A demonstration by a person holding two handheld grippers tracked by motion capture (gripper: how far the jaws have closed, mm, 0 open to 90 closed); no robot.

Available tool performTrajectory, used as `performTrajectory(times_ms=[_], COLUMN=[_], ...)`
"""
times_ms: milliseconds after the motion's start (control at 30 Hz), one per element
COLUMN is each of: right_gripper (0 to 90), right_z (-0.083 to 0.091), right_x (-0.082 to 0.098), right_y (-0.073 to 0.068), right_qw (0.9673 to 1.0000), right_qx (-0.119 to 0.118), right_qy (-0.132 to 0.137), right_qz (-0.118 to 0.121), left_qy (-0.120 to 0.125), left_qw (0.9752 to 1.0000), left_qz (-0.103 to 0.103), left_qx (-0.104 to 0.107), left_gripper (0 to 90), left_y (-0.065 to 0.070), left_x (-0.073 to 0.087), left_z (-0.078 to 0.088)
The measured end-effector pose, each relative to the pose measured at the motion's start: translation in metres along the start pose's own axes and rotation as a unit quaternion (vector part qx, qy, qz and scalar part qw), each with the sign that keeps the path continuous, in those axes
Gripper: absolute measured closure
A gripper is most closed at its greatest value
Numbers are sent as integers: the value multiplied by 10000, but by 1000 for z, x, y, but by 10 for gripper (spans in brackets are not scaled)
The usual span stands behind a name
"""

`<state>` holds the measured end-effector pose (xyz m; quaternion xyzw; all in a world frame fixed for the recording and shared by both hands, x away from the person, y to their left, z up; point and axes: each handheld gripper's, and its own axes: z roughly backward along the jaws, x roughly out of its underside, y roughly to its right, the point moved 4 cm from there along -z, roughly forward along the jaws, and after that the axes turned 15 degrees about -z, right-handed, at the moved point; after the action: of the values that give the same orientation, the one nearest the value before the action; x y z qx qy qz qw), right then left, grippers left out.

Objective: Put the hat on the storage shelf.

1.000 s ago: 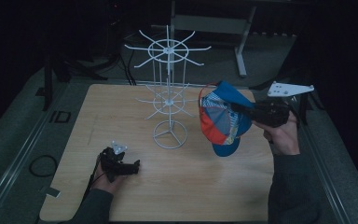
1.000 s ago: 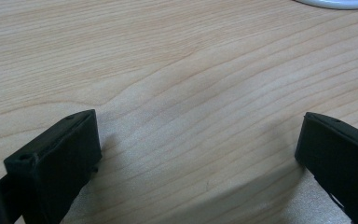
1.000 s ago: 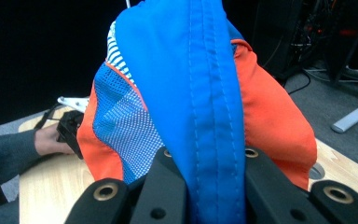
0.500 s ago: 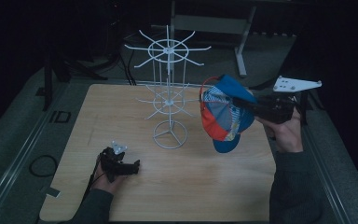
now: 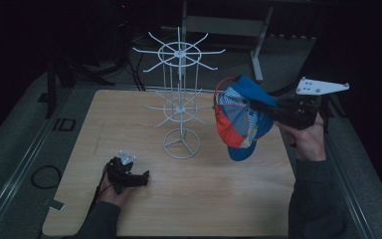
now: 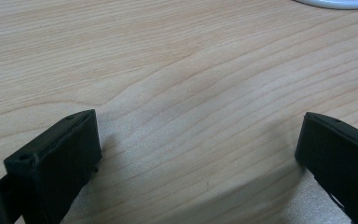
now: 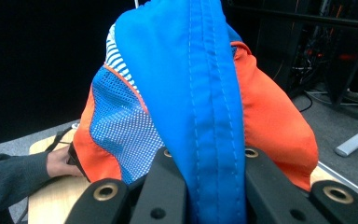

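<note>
A wooden table (image 5: 189, 209) holds 1 white wire display rack (image 5: 180, 107) at its centre, with 2 tiers of radiating arms. 1 cap (image 5: 241, 117) in blue, orange and mesh hangs at 3 o'clock of the rack. 2 handheld grippers are in use: the right gripper (image 5: 258, 106) at 3 o'clock, the left gripper (image 5: 142, 178) at 7 o'clock. 2 hands are visible, 1 per gripper.

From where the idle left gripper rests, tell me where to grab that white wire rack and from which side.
Grip the rack's thin upright centre pole between its lower ring of hooks and the round base, coming in level from the left gripper's side. The pole is narrow enough for the open jaws; the hooks stick out all round and would likely snag.
</note>
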<state>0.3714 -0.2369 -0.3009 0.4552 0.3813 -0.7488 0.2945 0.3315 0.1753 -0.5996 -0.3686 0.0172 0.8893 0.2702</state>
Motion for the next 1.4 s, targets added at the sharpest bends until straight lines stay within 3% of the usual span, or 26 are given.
performTrajectory(times_ms=[1400], right_gripper=[879], right_z=[15], right_x=[-30], right_y=[-17], right_qw=[9981], right_qx=[-310], right_qy=[519], right_qz=[102], left_qy=[-6], left_qw=[10000], left_qz=[-4], left_qx=[-2], left_gripper=[1], left_y=[0], left_x=[0], left_z=[0])
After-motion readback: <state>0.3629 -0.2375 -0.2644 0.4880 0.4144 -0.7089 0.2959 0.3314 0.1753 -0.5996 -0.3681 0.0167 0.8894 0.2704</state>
